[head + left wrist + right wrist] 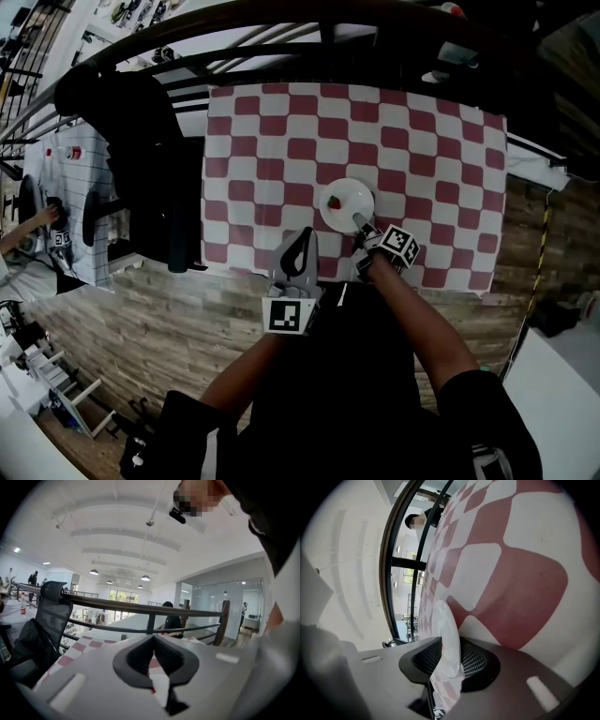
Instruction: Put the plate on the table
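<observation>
Only the right gripper view shows how my right hand-held gripper [450, 656] stands: jaws wide apart, the near rim of the white plate [447, 630] between the pads, neither pressing on it. The head view shows what that one cannot: the plate [351, 195] lies flat on the desk [441, 187], with a small red morsel [334, 202] on it. My left hand-held gripper [305, 234] hangs over the desk's near edge, apart from the plate. Its own view shows its jaw tips together, with nothing in them. A red-and-white checked cloth [525, 588] covers the desk. A black office chair [131, 131] stands at its left, on a wood-plank floor [178, 319]. Beyond runs a dark railing [150, 613] under a white arched ceiling [140, 550].
</observation>
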Motion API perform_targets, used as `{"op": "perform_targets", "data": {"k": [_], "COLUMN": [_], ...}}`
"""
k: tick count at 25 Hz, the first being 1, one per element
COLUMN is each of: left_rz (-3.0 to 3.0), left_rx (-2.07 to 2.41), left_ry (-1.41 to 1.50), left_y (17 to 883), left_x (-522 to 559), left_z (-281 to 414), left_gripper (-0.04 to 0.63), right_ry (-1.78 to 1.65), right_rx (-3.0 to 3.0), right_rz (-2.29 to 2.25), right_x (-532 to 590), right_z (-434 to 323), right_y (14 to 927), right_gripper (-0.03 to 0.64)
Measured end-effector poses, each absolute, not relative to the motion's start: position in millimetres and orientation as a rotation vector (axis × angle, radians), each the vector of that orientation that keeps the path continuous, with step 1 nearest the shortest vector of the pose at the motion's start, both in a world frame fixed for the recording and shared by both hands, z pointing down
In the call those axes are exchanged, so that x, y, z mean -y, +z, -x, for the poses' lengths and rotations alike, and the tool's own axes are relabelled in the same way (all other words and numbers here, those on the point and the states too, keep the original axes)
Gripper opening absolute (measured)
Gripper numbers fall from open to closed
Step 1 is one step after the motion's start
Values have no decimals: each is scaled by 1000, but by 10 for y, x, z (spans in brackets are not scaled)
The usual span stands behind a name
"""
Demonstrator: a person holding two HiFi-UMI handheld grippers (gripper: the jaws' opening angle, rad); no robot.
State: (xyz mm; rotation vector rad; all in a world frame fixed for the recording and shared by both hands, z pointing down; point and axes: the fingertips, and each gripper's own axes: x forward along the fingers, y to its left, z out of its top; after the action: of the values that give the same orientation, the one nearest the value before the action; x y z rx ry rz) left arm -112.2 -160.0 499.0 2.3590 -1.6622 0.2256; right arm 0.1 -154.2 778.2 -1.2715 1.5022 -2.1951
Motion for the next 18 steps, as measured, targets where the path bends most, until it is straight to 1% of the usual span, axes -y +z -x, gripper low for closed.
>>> {"op": "perform_targets", "data": {"k": [7, 10, 18], "left_rz": [-2339, -2348, -2360], "left_rx": [1656, 1632, 1579], "left_ry": [216, 224, 222], "left_y": [5002, 5011, 5034], "left_x": [1550, 1505, 1414], "left_z": [1137, 1105, 1052], "left_gripper": [9, 9, 9], "right_ry": [-2217, -2223, -2167], "right_rx": [-1509, -1512, -1585], "right_rz": [1339, 1339, 1325], "right_x": [1455, 1410, 1274], "right_z": [-80, -105, -158], "right_y": [7790, 7783, 7604], "right_gripper": [110, 124, 98]}}
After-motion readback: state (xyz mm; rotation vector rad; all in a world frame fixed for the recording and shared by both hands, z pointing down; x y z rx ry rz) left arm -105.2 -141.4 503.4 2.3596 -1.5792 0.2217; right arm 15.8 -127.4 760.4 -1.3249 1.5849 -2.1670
